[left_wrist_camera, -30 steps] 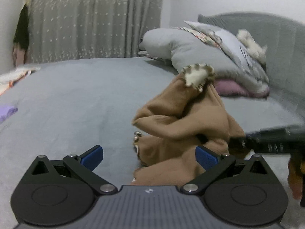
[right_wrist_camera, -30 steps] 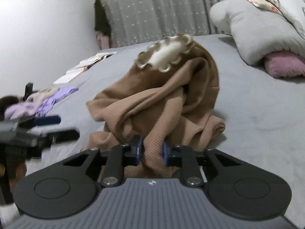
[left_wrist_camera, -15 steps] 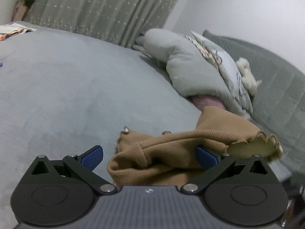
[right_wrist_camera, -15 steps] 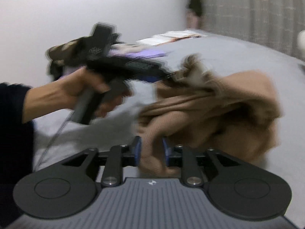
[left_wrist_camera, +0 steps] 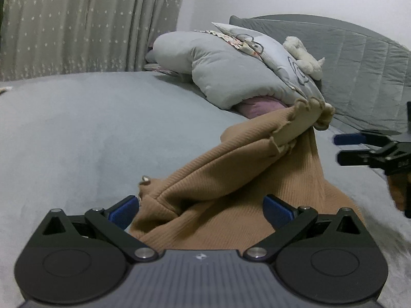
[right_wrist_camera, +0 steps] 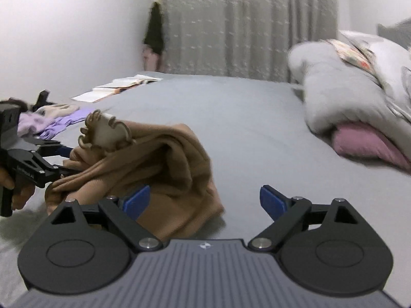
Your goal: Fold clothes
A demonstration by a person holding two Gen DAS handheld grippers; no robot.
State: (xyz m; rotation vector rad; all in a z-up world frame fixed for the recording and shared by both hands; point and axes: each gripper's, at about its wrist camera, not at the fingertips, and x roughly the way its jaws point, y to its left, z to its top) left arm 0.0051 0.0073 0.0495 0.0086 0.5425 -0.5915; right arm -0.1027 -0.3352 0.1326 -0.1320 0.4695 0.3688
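Observation:
A crumpled tan ribbed garment (left_wrist_camera: pixel 231 184) with a cream ruffled collar (left_wrist_camera: pixel 300 125) lies on the grey bed (left_wrist_camera: pixel 77 133). My left gripper (left_wrist_camera: pixel 203 210) is open, its blue pads either side of the garment's near edge. In the right wrist view the garment (right_wrist_camera: pixel 159 164) lies left of centre. My right gripper (right_wrist_camera: pixel 205 202) is open and empty, its left pad by the cloth. The left gripper (right_wrist_camera: pixel 61 159) shows there at the far left, its fingers around a fold of the garment. The right gripper (left_wrist_camera: pixel 354 148) shows open at the right edge of the left wrist view.
A pile of grey bedding and pillows (left_wrist_camera: pixel 244 71) over a pink pillow (right_wrist_camera: pixel 370 143) lies by the quilted headboard (left_wrist_camera: pixel 359 59). Purple clothes (right_wrist_camera: pixel 56 123) and open books (right_wrist_camera: pixel 120 87) lie at the far side. Curtains (right_wrist_camera: pixel 244 25) hang behind.
My right gripper has opened and let go of the garment, then drawn back to the right. The garment has dropped from a lifted heap onto the bed. The left gripper stays open around it.

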